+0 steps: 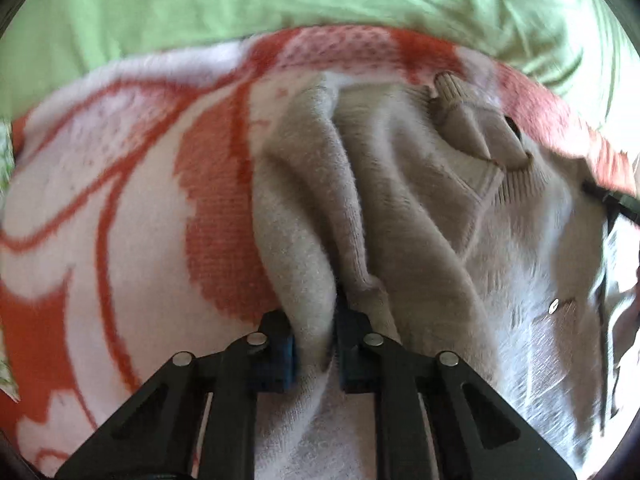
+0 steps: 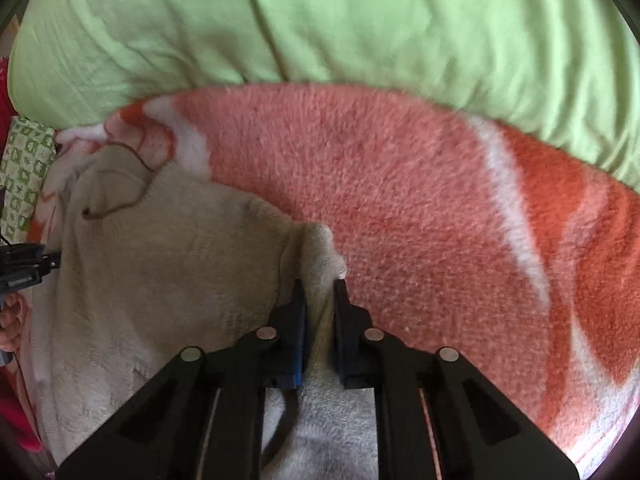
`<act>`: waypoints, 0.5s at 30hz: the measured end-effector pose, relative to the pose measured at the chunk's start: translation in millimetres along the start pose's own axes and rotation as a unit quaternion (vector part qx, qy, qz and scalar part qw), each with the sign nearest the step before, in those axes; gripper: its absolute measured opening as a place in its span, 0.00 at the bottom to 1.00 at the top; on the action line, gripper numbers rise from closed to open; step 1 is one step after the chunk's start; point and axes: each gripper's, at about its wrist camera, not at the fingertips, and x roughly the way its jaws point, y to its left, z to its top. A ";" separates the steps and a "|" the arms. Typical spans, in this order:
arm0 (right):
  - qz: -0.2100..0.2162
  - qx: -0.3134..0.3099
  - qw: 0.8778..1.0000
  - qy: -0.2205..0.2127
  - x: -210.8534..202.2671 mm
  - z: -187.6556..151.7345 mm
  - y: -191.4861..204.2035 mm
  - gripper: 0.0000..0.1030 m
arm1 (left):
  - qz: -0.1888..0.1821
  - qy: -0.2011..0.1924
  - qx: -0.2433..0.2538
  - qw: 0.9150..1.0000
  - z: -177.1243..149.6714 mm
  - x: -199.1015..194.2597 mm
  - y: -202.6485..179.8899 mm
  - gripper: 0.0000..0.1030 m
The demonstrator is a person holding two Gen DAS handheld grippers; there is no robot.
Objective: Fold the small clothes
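Each hand-held gripper, left (image 1: 314, 344) and right (image 2: 320, 320), clamped on beige sweater (image 1: 400, 200).

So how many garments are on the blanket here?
1: a beige knit sweater, lying on the orange-and-white blanket, pinched by both grippers. Others may be hidden outside view.

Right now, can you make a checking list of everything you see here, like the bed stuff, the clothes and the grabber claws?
Surface: orange and white fleece blanket, fuzzy, spread flat.
Job's things: one beige knit sweater, rumpled, lying on the blanket, not yet folded.
Clutter: nothing seen.
Grippers: left gripper shut on a bunched edge of the sweater; right gripper shut on another edge of it.
Cables: nothing seen for sure; a thin brown yarn strand lies on the sweater.
Surroundings: green bedsheet beyond the blanket; green patterned cloth at the far left.
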 end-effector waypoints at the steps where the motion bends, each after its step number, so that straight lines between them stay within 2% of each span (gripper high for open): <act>1: -0.007 0.003 1.000 -0.008 -9.1 1.7 -5.5 0.11 | 0.006 -0.002 0.007 1.000 -0.4 -1.3 -1.2 0.12; 5: -0.056 0.042 0.997 -0.033 -40.0 15.9 -44.7 0.10 | 0.011 -0.004 0.015 1.000 2.2 -1.6 0.3 0.11; 8: -0.066 0.066 0.996 -0.011 -23.6 16.1 -61.3 0.10 | 0.032 0.001 0.021 0.999 4.0 7.1 -2.8 0.11; 10: -0.099 0.036 0.994 0.000 -6.0 13.0 -46.2 0.10 | 0.037 0.002 0.020 0.999 1.9 8.0 -6.7 0.12; 12: -0.105 0.035 0.994 0.004 1.0 17.7 -35.4 0.11 | 0.035 0.006 0.016 0.999 2.4 5.8 -4.3 0.17; 15: -0.104 0.057 0.993 -0.014 -19.0 24.9 -29.5 0.25 | 0.032 0.013 0.009 0.999 2.2 -10.1 5.1 0.21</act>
